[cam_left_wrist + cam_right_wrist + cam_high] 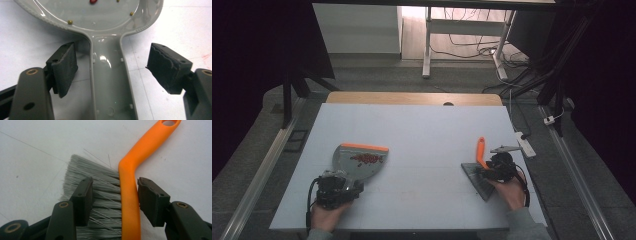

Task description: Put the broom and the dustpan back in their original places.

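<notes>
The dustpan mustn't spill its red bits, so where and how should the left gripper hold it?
Grip the dustpan by its narrow grey handle, coming from the near end with one jaw on each long side; the left gripper already straddles it, open.

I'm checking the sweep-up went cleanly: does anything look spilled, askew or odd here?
Nothing looks spilled. The red bits sit heaped inside the dustpan, with a few stray grains also inside it. The brush lies flat on the table, some bristles splayed loose. Both grippers stand open around the handles.
</notes>
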The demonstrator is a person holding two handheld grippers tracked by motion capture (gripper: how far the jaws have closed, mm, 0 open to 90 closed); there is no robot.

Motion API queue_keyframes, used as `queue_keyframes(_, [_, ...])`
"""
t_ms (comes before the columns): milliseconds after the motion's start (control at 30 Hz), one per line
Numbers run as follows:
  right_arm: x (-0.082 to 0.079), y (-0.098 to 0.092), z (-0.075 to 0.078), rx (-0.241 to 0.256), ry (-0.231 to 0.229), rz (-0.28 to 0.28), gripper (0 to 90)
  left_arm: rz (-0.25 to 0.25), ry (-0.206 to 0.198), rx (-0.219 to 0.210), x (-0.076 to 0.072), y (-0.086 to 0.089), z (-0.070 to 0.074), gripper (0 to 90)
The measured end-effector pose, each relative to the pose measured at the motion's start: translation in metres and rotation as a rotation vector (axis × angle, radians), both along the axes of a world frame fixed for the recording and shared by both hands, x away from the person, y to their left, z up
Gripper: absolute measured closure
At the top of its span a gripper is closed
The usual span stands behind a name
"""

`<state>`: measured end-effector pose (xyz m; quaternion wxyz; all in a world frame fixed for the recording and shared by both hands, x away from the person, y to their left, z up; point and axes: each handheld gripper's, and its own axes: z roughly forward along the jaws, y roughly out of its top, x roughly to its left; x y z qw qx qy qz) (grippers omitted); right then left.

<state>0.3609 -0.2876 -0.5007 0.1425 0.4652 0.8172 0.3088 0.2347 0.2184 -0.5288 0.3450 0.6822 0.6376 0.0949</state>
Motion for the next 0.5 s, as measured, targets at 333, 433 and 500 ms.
queue_keyframes(333, [-0.012, 0.001, 0.014, 0.061, -0.084, 0.08, 47.0, -0.044, -0.095, 0.031, -0.007, 0.004, 0.015, 22.4])
queue_keyframes(433, [-0.012, 0.003, 0.014, 0.064, -0.088, 0.104, 47.6, -0.054, -0.102, 0.022, -0.007, 0.004, 0.015, 22.6])
queue_keyframes(500, [-0.013, 0.003, 0.013, 0.07, -0.086, 0.117, 48.0, -0.066, -0.113, 0.017, -0.007, 0.004, 0.016, 22.9])
